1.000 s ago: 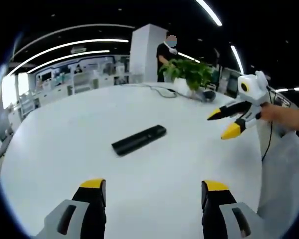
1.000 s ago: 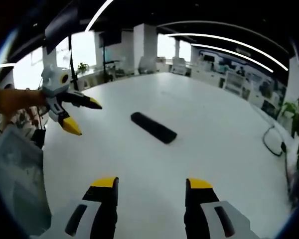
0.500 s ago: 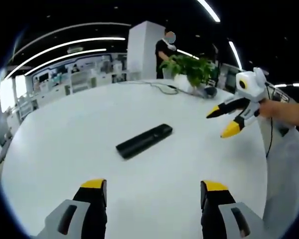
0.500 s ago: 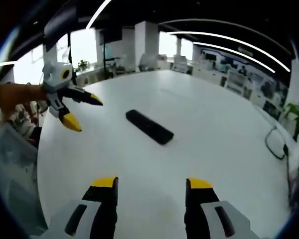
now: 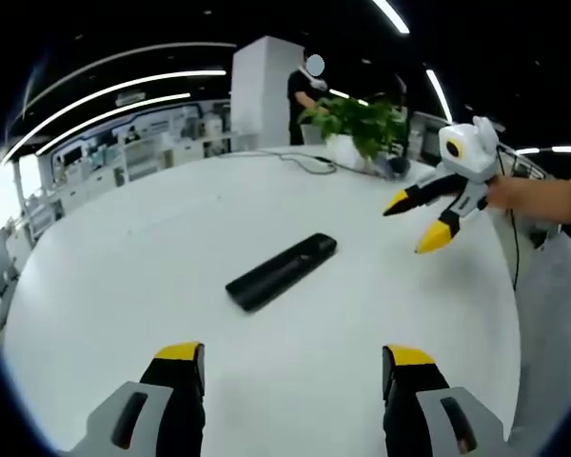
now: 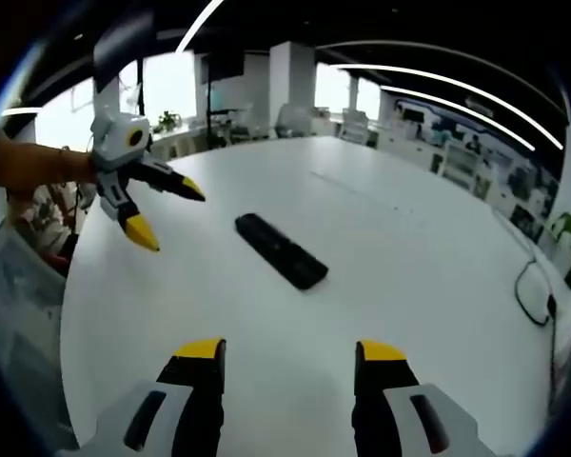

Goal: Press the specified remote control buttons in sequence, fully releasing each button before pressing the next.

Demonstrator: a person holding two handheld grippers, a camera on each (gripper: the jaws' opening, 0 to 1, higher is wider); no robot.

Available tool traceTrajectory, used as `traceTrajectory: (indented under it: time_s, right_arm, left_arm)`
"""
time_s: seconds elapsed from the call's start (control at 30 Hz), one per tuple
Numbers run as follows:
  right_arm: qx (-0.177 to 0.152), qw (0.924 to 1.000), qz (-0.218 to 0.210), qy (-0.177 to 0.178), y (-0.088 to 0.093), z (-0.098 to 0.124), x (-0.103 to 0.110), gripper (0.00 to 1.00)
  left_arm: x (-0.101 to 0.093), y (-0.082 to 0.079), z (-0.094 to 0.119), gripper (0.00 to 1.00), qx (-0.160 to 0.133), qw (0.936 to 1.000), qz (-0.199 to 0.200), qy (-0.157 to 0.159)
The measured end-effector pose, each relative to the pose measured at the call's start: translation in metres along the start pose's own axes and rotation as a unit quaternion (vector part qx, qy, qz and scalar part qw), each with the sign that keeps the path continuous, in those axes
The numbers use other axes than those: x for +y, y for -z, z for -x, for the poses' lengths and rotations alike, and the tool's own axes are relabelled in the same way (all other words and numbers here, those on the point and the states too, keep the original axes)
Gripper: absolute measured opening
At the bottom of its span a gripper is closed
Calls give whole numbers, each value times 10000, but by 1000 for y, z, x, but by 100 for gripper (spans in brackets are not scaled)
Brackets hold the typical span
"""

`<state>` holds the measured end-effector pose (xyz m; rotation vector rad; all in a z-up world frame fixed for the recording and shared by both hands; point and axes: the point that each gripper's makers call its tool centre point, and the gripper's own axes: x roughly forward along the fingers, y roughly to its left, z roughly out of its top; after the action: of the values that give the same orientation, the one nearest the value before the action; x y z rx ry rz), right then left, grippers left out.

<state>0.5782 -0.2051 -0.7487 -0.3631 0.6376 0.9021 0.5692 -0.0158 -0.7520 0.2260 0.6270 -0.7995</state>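
A long black remote control (image 5: 282, 271) lies flat on the round white table (image 5: 124, 257), about the middle of it. My left gripper (image 5: 295, 362) hovers open short of the remote, nothing between its yellow-tipped fingers. From the right of the left gripper view my right gripper (image 5: 417, 224) reaches in, held by a hand, its jaws spread apart over the table beside the remote. In the right gripper view the remote (image 6: 281, 250) lies ahead of my right gripper (image 6: 291, 356), which stands open. My left gripper (image 6: 167, 214) comes in from the left there, open too.
A potted green plant (image 5: 357, 129) and a dark cable (image 5: 305, 167) sit at the table's far edge, with a person standing behind them by a white pillar. A cable loop (image 6: 533, 286) lies near the table's right edge. A grey chair back (image 6: 19, 343) stands at the left.
Both views have shifted slightly as the hands moved. The remote has not moved on the table. Each gripper has edged a little closer to the remote, both still open.
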Motion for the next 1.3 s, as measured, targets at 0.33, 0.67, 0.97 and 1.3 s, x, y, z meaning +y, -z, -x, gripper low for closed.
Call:
traceTrajectory:
  time_s: [0.33,0.67,0.97,1.3]
  right_arm:
    - [12,9998,190,-101,-7,-14,-10,52]
    - [81,9985,396,-374,-6,-30,-12,50]
    - [112,9979,469,-421,-7,-37,-20,49]
    - [111,9960,653,-602,-14,-47,-23,49]
  left_arm:
    - [10,-3,-12,76,121,9994,-278,161]
    - [17,-5,-22,75,173,9985,-417,303]
    - [24,-3,-29,74,290,9973,-557,380]
    - [28,-6,-37,72,360,9949,-778,527]
